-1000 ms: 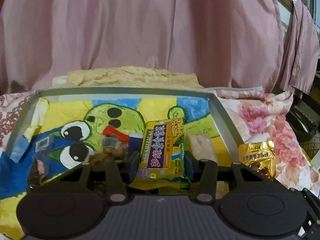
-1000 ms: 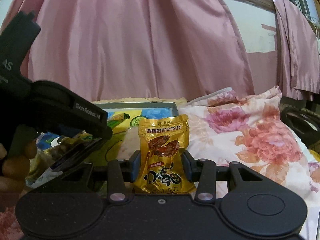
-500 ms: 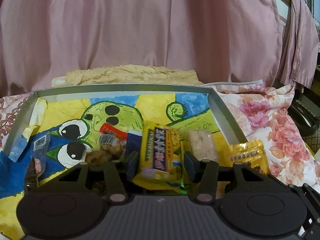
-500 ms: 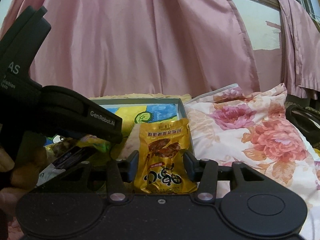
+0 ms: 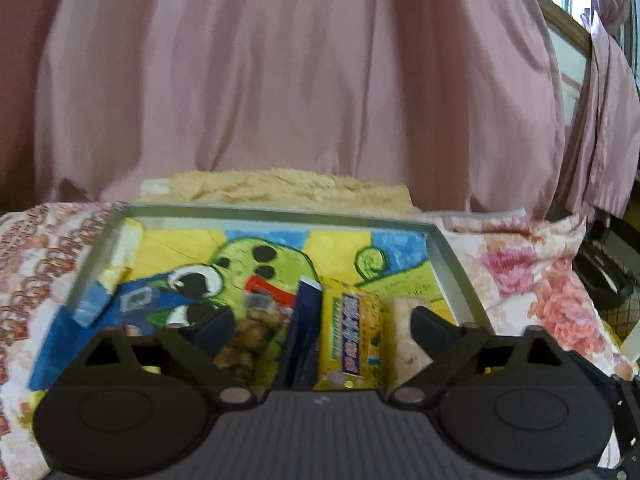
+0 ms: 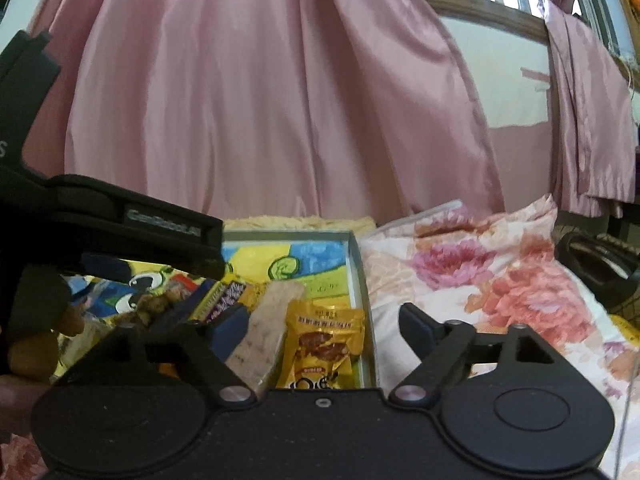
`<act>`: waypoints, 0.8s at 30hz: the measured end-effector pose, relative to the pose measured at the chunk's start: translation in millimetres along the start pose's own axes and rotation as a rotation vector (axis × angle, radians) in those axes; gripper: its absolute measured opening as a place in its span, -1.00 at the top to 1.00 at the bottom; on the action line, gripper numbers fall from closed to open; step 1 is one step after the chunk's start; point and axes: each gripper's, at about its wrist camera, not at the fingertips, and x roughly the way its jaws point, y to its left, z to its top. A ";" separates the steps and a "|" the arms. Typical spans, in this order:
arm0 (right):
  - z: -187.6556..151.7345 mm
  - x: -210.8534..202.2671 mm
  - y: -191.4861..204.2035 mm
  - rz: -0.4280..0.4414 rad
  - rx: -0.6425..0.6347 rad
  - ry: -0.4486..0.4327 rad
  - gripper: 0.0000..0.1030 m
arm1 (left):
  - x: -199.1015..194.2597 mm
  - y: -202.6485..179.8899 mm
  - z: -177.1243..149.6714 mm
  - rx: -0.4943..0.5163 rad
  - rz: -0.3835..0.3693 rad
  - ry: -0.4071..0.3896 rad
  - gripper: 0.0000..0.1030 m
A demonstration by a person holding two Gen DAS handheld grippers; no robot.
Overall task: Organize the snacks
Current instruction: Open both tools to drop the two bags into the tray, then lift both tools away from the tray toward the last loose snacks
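Both grippers hover over the near end of a grey tray (image 5: 454, 276) lined with a green cartoon picture, on a floral bedspread (image 6: 480, 280).

In the left wrist view the left gripper (image 5: 322, 326) has its jaws spread wide, gripping nothing. Between and below them lie a yellow biscuit pack (image 5: 352, 332), a dark blue packet (image 5: 304, 328) on edge just left of it, a clear bag of brown snacks (image 5: 252, 332) further left, and a pale bar (image 5: 404, 332) on the right.

The right wrist view adds what the left one hides: a gold pouch (image 6: 324, 344) lying in the tray's near right corner, against the wall and beside the pale bar (image 6: 268, 332). The right gripper (image 6: 320, 328) also has its jaws wide apart, clear of the pouch. The same view shows the left gripper's black body from the side, over the tray's left part, with fingers (image 6: 28, 352) of the holding hand at the edge.
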 end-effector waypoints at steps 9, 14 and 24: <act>15.3 -40.1 5.9 -0.008 -0.026 -0.052 -0.95 | -55.8 20.3 -0.2 -0.024 0.040 -0.059 -0.99; 21.6 -66.1 10.7 -0.016 -0.014 -0.079 -0.98 | -84.6 31.1 -7.5 -0.039 0.088 -0.075 -0.99; 18.9 -118.4 13.2 -0.008 -0.013 -0.106 -0.99 | -143.9 56.0 -44.8 -0.057 0.183 -0.104 -0.99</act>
